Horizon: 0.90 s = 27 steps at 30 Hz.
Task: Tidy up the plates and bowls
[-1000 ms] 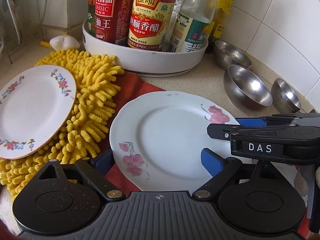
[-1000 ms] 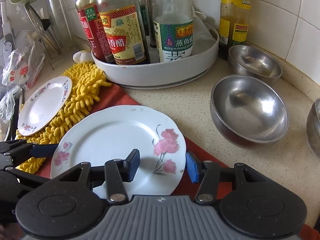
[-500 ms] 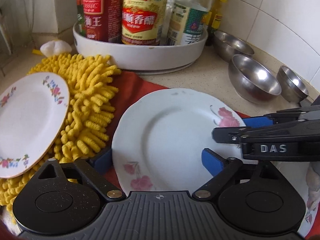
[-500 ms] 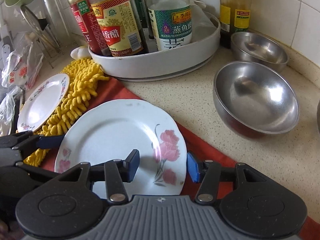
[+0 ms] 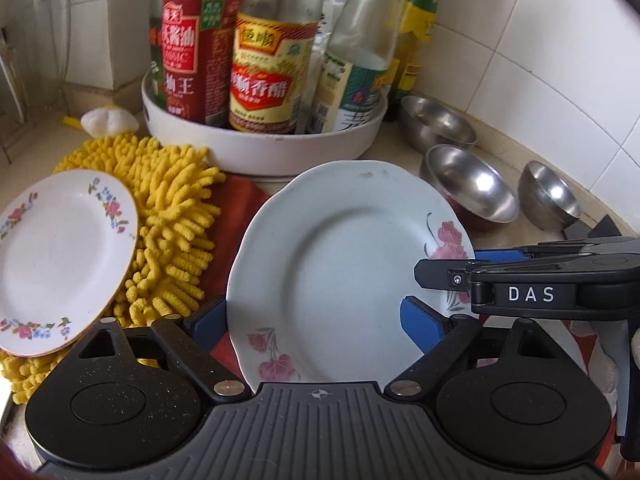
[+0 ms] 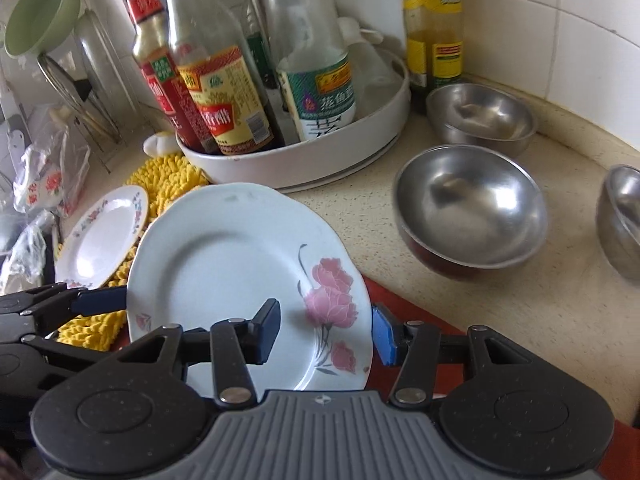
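While both grippers (image 5: 316, 322) (image 6: 326, 330) clamp pink-flowered plate (image 5: 340, 264), three steel bowls (image 6: 472, 208), one small plate (image 5: 60, 256) wait.

"DAS", seemingly on right gripper (image 5: 496, 258)

White tiled wall (image 6: 560, 20) behind; speckled beige countertop (image 6: 520, 300) below; soft daylight, glare on tiles.

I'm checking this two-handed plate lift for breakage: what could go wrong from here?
1. The large pink-flower plate looks tilted up, with both grippers at its rim; whether either has clamped it is unclear, so it could slip and drop.
2. Its far edge sits close to the white bottle tray; pushing forward may knock it.
3. The small floral plate rests unevenly on the yellow chenille mat; stacking onto it might rock.
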Each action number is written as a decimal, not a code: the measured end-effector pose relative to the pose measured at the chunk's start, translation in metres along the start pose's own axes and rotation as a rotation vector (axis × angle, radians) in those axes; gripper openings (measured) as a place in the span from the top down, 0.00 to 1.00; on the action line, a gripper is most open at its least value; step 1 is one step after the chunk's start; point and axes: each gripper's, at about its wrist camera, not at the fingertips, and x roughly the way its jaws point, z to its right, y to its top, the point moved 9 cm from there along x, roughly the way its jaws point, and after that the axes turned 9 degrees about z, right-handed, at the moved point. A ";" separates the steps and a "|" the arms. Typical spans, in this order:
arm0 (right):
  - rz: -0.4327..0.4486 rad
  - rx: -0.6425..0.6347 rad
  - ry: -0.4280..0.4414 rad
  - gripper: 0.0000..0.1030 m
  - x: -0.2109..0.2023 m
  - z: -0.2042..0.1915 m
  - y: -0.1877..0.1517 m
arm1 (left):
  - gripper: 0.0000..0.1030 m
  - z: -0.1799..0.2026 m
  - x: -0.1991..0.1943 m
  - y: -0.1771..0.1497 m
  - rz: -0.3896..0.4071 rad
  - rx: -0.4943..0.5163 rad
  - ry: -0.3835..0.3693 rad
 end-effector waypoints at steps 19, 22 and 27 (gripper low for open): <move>0.034 0.026 -0.054 0.54 -0.067 0.022 -0.008 | 0.06 0.047 -0.030 0.006 0.054 0.061 -0.062; 0.005 0.061 -0.086 0.54 -0.079 0.041 -0.027 | 0.06 0.065 -0.027 -0.006 0.025 0.089 -0.107; -0.065 0.139 -0.140 0.54 -0.088 0.070 -0.061 | 0.06 0.095 -0.016 -0.035 -0.057 0.127 -0.164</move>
